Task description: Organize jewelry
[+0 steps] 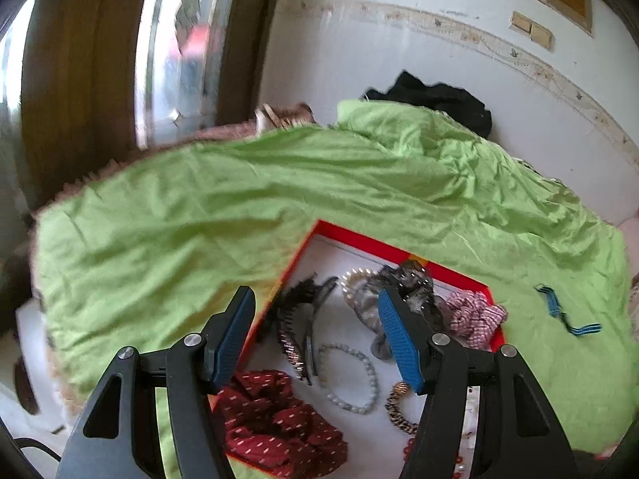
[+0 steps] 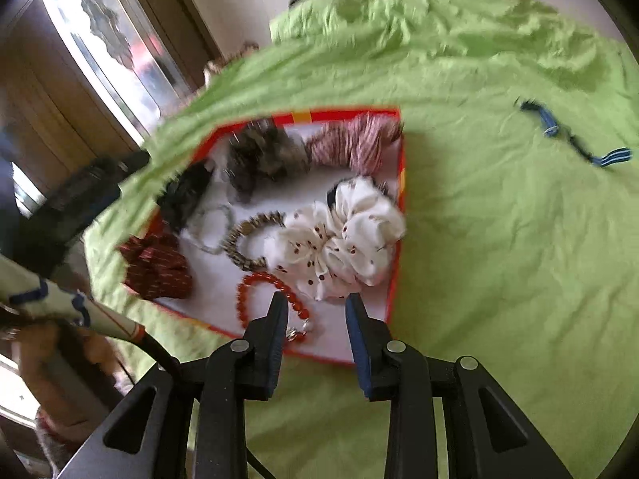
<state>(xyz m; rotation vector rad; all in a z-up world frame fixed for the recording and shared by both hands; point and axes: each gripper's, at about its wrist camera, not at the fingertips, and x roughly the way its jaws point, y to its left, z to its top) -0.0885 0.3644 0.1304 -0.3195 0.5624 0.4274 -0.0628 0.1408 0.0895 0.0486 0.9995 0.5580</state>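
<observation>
Left fingers (image 1: pixel 255 311) spread over red tray (image 1: pixel 361 239) edge; right fingers (image 2: pixel 359 319) spread, empty, above near rim.

Above a green sheet (image 2: pixel 499 239), the right gripper (image 2: pixel 316 303) hangs with jaws apart and empty over the near edge of a red-rimmed tray (image 2: pixel 402 183) holding a white spotted scrunchie (image 2: pixel 339 239), a red bead bracelet (image 2: pixel 275 283) and other blurred accessories, a blue band (image 2: pixel 575 141) lying well apart.

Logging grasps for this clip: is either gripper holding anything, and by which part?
Nothing is held: left gripper and right gripper are both open and empty.
</observation>
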